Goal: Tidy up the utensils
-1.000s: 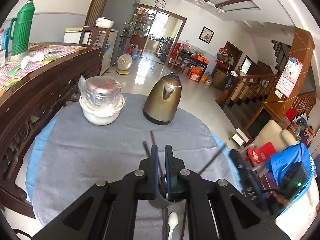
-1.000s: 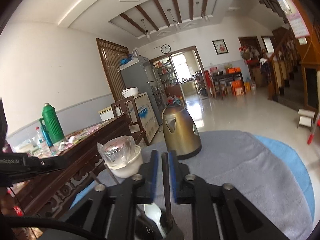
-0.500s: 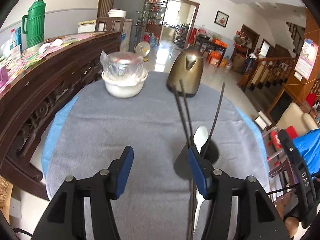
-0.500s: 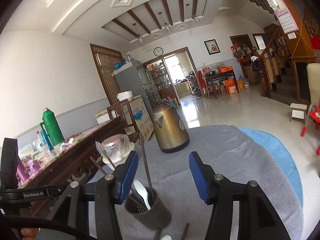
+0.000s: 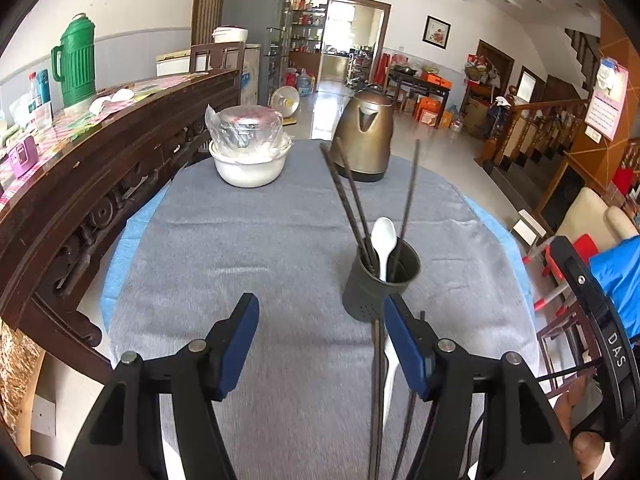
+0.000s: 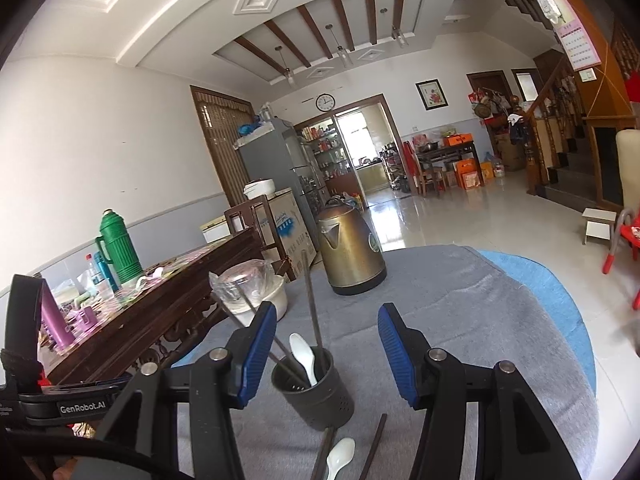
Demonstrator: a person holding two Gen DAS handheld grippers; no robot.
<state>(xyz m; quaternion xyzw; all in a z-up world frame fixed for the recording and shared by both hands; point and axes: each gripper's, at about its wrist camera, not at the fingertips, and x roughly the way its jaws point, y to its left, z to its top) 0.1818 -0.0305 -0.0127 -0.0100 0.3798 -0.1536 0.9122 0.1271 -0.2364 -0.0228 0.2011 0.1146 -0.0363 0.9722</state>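
A dark grey utensil holder (image 5: 380, 276) (image 6: 314, 394) stands on the grey cloth. In it are a white spoon (image 5: 384, 240) (image 6: 304, 356) and three dark chopsticks (image 5: 348, 192) (image 6: 310, 300). Another white spoon (image 5: 390, 372) (image 6: 340, 456) and loose chopsticks (image 5: 376, 392) (image 6: 374, 444) lie flat just in front of the holder. My left gripper (image 5: 320, 336) hovers near the holder, its jaws opening with nothing between them. My right gripper (image 6: 326, 344) stands open; the holder shows between its fingers, untouched.
A bronze kettle (image 5: 364, 140) (image 6: 350, 252) and a white bowl with a plastic-wrapped pot (image 5: 250, 148) stand at the far side of the round table (image 5: 240, 260). A dark wooden sideboard (image 5: 100, 160) with a green thermos (image 5: 76, 60) runs along the left.
Both grippers were shut over the holder, the right one on a chopstick. Both have opened and drawn back, and the chopsticks now stand in the holder.
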